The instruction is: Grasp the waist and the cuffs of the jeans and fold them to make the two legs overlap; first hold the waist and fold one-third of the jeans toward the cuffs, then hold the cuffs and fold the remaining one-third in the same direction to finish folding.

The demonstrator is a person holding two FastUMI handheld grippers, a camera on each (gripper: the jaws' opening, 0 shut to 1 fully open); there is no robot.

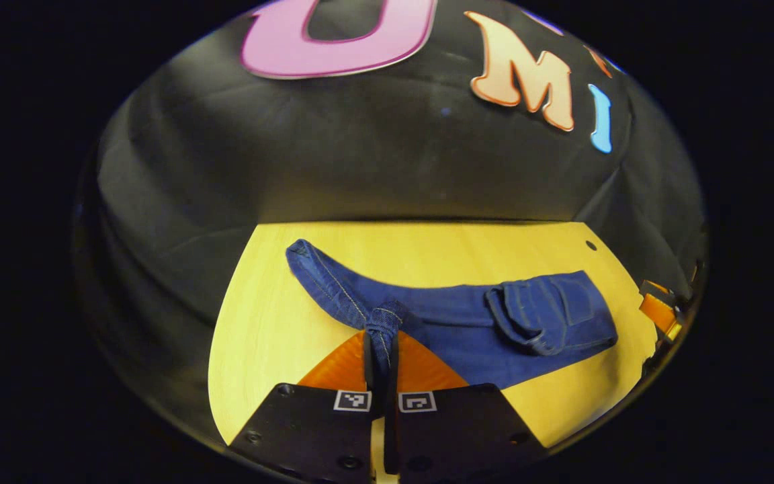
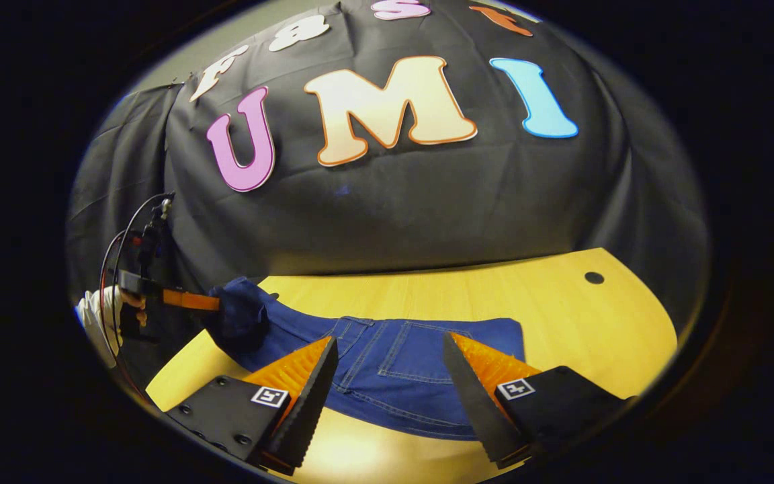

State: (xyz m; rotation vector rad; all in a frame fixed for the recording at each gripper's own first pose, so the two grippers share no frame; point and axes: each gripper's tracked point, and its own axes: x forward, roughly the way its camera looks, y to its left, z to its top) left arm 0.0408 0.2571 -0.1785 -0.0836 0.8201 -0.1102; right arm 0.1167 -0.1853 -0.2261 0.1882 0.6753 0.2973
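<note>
jeans (image 2: 387, 376) lie flat on the yellow table (image 2: 562, 316), a blue strip running crosswise in front of me, long axis from side to side. seen from my right gripper (image 2: 390, 393), the pocketed waist end sits just ahead of and between its fingers, which are spread wide and grasp nothing. the far end of the jeans runs off to the left of that waist, where my left gripper (image 1: 381, 376) is clenched on a bunched fold of denim near the cuffs. from the left gripper view the cloth stretches away to the right toward the waist. i judge the right gripper is the nearer one to the waist, so it needs only to drop and close there.
</note>
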